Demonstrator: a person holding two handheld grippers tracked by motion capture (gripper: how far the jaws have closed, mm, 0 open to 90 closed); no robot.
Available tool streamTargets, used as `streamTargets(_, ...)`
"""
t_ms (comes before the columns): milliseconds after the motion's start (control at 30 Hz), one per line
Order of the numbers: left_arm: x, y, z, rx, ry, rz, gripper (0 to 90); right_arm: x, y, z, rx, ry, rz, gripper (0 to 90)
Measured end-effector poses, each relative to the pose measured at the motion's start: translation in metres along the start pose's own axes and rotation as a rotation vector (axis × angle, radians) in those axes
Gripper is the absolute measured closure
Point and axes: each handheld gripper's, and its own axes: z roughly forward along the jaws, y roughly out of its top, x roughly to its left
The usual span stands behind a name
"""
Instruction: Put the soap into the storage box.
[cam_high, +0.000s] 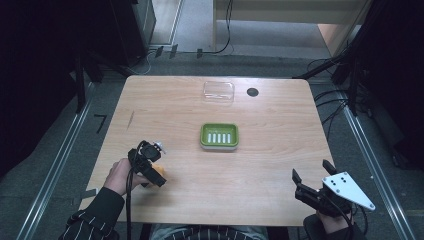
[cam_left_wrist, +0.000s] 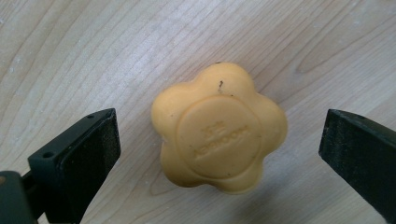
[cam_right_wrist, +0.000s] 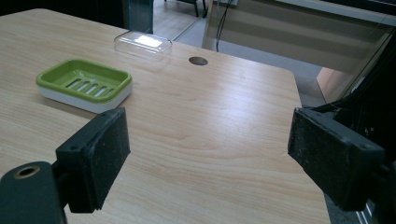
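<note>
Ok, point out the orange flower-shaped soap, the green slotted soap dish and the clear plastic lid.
orange flower-shaped soap (cam_left_wrist: 218, 128), left gripper view, stamped top face
green slotted soap dish (cam_high: 219, 136), high view, slotted floor
clear plastic lid (cam_right_wrist: 143, 44), right gripper view, top panel

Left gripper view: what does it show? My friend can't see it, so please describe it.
A yellow flower-shaped soap lies on the wooden table, between the two open black jaws of the left hand-held gripper. Neither jaw touches it.

Light wooden table, grey floor, black cables, dark curtains at both sides, dim room.
</note>
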Motion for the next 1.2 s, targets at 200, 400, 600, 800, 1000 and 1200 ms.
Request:
streamTargets(200,0.0,0.005,0.005,0.017,0.0,0.015,0.0,0.0,0.0,0.0,0.002,0.001,0.003,13.4)
streamTargets(400,-0.002,0.008,0.008,0.038,0.012,0.023,0.0,0.0,0.0,0.0,0.0,0.0,0.0,13.4)
streamTargets(600,-0.002,0.008,0.009,0.042,0.029,0.023,3.6,0.0,0.0,0.0,0.0,0.001,0.003,13.4)
streamTargets(800,-0.001,0.008,0.011,0.045,0.025,0.023,7.0,0.0,0.0,0.0,-0.002,0.002,0.003,13.4)
streamTargets(1000,-0.001,0.007,0.012,0.047,0.029,0.023,13.9,0.0,0.0,0.0,-0.002,0.001,0.004,13.4)
streamTargets(1200,-0.001,0.007,0.015,0.054,0.027,0.023,16.7,0.0,0.0,0.0,-0.001,0.002,0.003,13.4)
